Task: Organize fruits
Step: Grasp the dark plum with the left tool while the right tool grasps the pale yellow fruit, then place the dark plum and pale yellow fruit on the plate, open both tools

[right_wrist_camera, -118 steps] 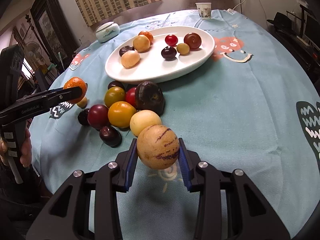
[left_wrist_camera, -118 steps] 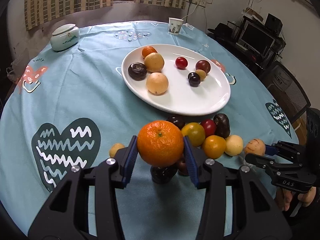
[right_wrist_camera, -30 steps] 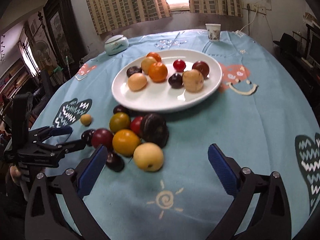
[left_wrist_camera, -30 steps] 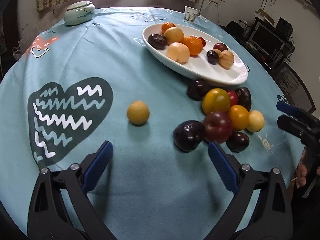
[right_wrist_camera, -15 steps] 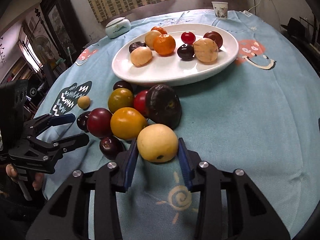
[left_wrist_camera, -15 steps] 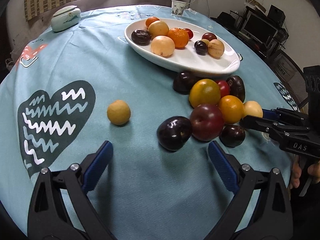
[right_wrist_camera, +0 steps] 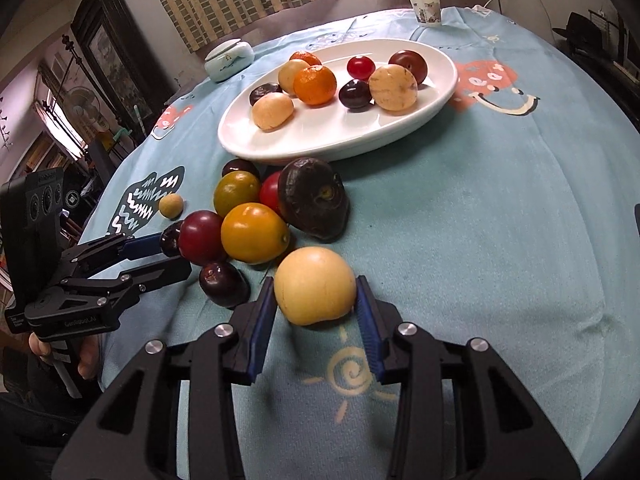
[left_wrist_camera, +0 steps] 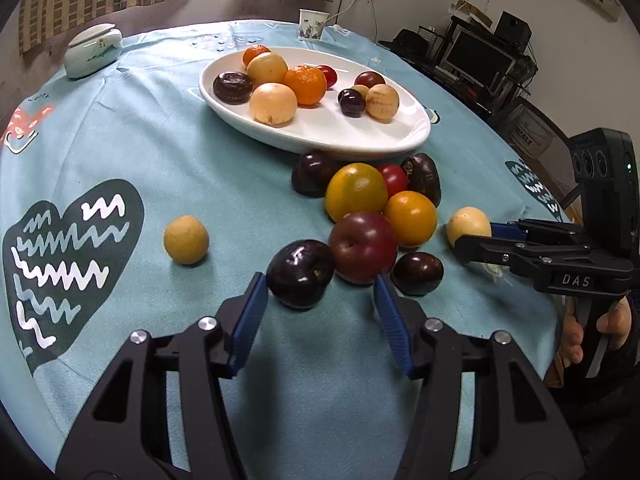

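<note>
Since half a second ago: left claw (left_wrist_camera: 320,312) narrowed from wide spread and advanced onto the dark plum (left_wrist_camera: 301,273); right claw (right_wrist_camera: 316,312) unchanged on its fruit.

Step in hand: two pickups under way from the loose pile on the counter (left_wrist_camera: 120,128).
- Right claw: pinching the pale yellow fruit (right_wrist_camera: 315,297), both blue pads against its sides; fruit low over the cloth (lifted or resting, cannot tell).
- Left claw: partly closed around the dark plum, left pad touching or just beside it, right pad apart, near the red plum (left_wrist_camera: 363,253). Not gripped yet.

Next move, by judgement: finish closing on the dark plum without nudging the red plum touching it, lift both, carry to the white plate (left_wrist_camera: 416,136).

Containers:
- White plate: two oranges, two pale yellow fruits, a speckled one, a dark brown fruit, small red and dark ones. Near half bare.
- Paper cup (left_wrist_camera: 311,24), lidded ceramic jar (left_wrist_camera: 93,51): contents hidden.

Loose elsewhere: small tan fruit (left_wrist_camera: 186,240), well apart from pile.
</note>
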Demonstrator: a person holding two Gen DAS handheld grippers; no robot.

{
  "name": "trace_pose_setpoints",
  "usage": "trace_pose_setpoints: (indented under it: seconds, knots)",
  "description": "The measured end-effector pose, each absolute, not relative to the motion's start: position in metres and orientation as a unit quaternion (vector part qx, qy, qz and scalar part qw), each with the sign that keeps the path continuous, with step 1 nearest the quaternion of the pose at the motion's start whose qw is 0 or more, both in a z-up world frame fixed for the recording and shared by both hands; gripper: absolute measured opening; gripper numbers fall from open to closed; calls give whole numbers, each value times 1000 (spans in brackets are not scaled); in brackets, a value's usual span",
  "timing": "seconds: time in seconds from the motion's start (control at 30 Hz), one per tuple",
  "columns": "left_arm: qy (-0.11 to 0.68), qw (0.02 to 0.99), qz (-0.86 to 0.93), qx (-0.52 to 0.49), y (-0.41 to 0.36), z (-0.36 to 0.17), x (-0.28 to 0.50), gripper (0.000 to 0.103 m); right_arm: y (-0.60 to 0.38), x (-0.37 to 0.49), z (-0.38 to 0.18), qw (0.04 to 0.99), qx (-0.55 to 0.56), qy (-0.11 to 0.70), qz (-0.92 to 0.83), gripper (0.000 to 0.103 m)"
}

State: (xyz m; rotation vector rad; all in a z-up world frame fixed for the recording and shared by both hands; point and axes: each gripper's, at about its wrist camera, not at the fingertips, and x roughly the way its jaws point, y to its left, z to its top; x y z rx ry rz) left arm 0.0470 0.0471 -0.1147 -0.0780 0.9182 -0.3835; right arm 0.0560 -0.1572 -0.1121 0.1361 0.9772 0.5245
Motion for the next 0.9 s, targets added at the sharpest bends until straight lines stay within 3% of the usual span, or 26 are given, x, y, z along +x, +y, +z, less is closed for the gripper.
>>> trace_pose_setpoints:
  seconds: [0.17, 0.43, 0.57, 0.9]
  knots:
    - [445, 877, -177, -46, 58, -117, 47, 31, -161, 56, -112, 845, 75, 466, 252, 40]
    - [450, 875, -177, -22, 52, -116, 63, 39, -160, 57, -112, 845, 72, 467, 251, 42]
    - [447, 875, -181, -42, 54, -116, 65, 33, -159, 56, -113, 845, 72, 467, 249, 41]
    - [419, 899, -127, -27, 56, -79, 42, 33, -162, 50, -101, 858, 64, 453, 235, 40]
